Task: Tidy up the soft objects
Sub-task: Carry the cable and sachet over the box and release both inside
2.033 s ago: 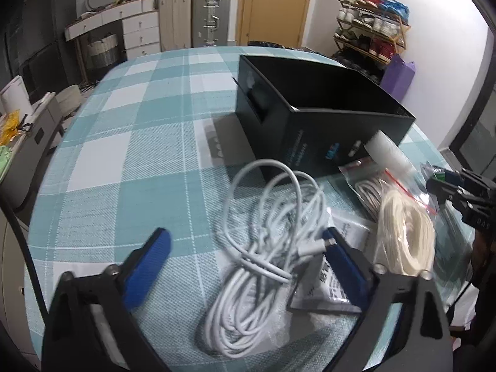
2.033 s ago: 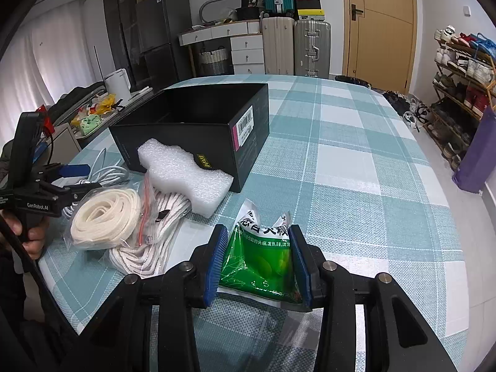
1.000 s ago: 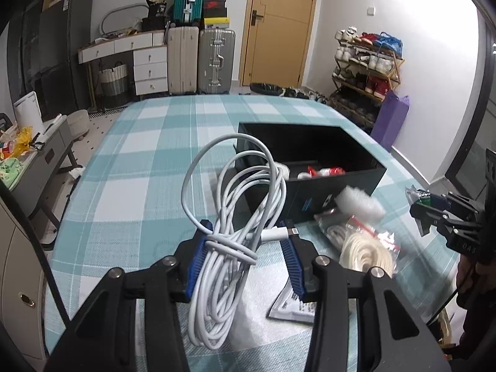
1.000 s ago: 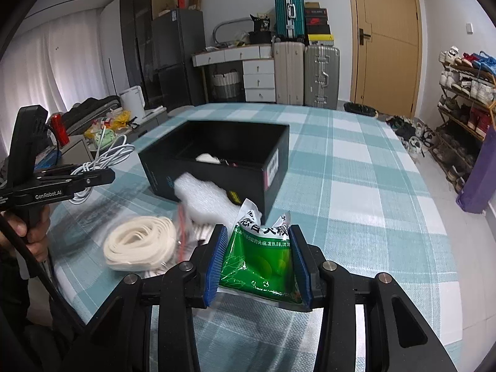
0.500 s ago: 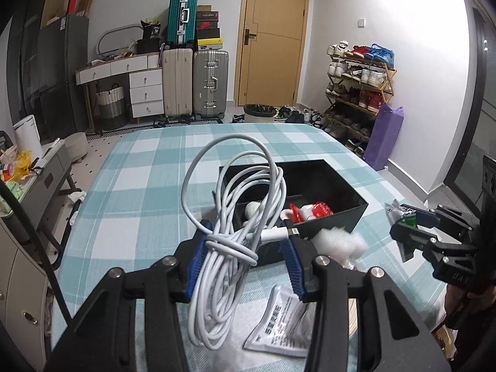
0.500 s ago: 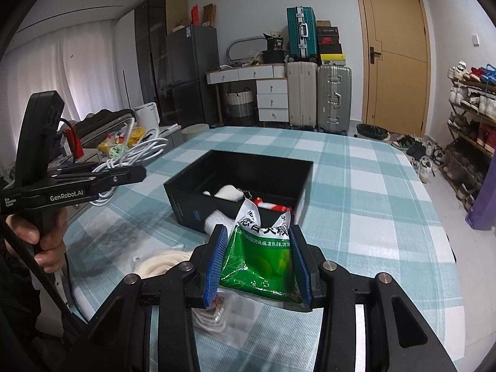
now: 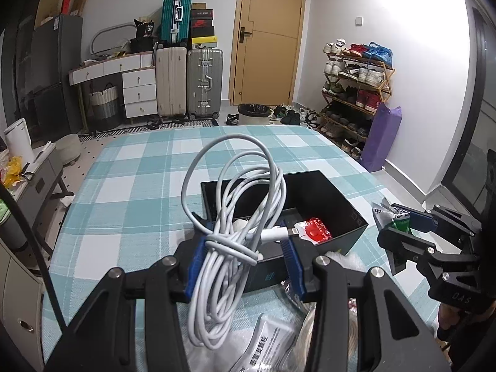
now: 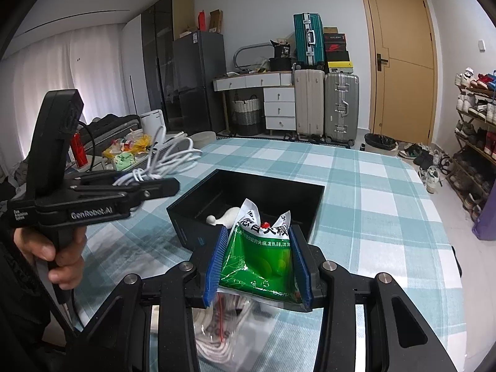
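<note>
Where suitcases [image 7: 189, 83] stand, a checked tablecloth [image 7: 130, 192]

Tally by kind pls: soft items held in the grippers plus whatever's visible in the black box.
Cables: 1, white cable, held.
Packets: 2, green packet held, red packet in the black box.
Unidentified white lump: 1, white lump, in the box.
Total: 4

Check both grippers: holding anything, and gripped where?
Left gripper clamps the white cable bundle at its wrapped middle, loops sticking out both ways. Right gripper pinches the green sachet by its two side edges.
</note>
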The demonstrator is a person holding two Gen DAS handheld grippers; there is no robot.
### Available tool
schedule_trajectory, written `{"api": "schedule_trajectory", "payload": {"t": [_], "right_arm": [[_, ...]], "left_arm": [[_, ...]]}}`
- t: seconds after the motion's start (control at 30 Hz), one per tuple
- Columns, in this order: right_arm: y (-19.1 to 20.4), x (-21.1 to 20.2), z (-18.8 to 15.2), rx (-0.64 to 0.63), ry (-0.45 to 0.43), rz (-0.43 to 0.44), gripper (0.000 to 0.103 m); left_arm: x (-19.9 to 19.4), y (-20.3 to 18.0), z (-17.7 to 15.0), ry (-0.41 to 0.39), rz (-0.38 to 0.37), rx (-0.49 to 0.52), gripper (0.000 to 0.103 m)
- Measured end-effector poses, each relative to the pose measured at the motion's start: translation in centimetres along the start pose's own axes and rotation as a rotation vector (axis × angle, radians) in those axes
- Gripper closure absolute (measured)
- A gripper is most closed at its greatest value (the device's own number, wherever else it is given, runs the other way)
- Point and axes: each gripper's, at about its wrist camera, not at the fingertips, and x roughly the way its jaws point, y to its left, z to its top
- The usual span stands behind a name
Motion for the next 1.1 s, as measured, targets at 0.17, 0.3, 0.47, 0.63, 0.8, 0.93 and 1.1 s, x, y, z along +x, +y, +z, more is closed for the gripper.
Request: {"api": "schedule_trajectory", "payload": {"t": [0.17,0.3,0.47,0.63,0.8,0.93,1.1], "right_arm": [[-0.1,1.1,0.8,0.0,0.008,0.016,0.063],[-0.4,1.9,1.3,0.004,0.012,0.022,0.063],[-1.0,2.9,1.7,0.014,0.022,0.028,0.063],[-1.4,4.1,2.1,0.019,0.033,0.029,0.063],[-1.6,5.2,2.4,0.015,0.04,0.024,0.063],[-1.9,6.1,2.5,0.016,0.052,0.025,0.063],[-2.1,7.0,2.6,0.008,0.063,0.024,0.063]], "left_arm": [[1.2,-0.4,0.5,0.021,-0.012,0.01,0.059],[2.4,-0.7,1.0,0.037,-0.019,0.015,0.059],[3.6,-0.8,1.4,0.057,-0.031,0.005,0.059],[4.8,-1.0,1.9,0.074,-0.033,0.006,0.059],[5.5,-1.1,2.1,0.082,-0.036,0.007,0.059],[6.1,-1.1,2.3,0.086,-0.041,0.004,0.059],[6.9,-1.2,2.3,0.103,-0.047,0.011,0.059]]}}
